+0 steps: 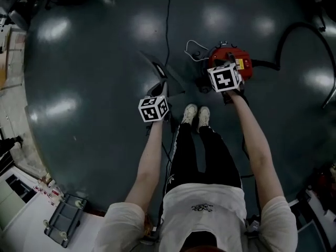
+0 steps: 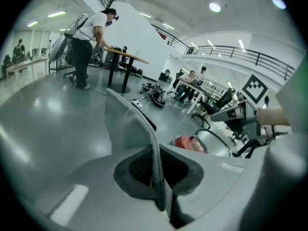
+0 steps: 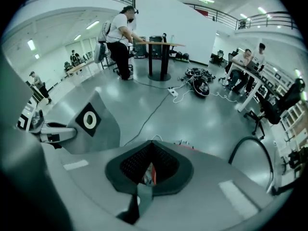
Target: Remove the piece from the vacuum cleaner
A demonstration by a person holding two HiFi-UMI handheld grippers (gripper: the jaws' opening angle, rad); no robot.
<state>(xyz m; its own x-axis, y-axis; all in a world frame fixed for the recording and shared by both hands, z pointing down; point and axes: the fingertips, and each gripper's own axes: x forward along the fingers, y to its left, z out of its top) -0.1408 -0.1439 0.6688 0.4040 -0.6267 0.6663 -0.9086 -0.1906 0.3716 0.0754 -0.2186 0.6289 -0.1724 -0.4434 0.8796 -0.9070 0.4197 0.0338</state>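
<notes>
Dark glossy floor (image 1: 79, 56). We judge the grey piece (image 1: 159, 77) free of the vacuum cleaner (image 1: 236, 54). It sits left of it, long axis pointing away from us, with left gripper (image 2: 158, 186) fingers clamped on its edge. Right gripper (image 3: 144, 179) fingers pinch the red body.

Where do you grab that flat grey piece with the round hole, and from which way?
Pinch its thin edge, coming in edge-on, in line with the sheet. The grey piece is flat and stands nearly upright, so two jaws close easily across its thickness, not over its wide face. The left gripper is shut on an edge just like that.
</notes>
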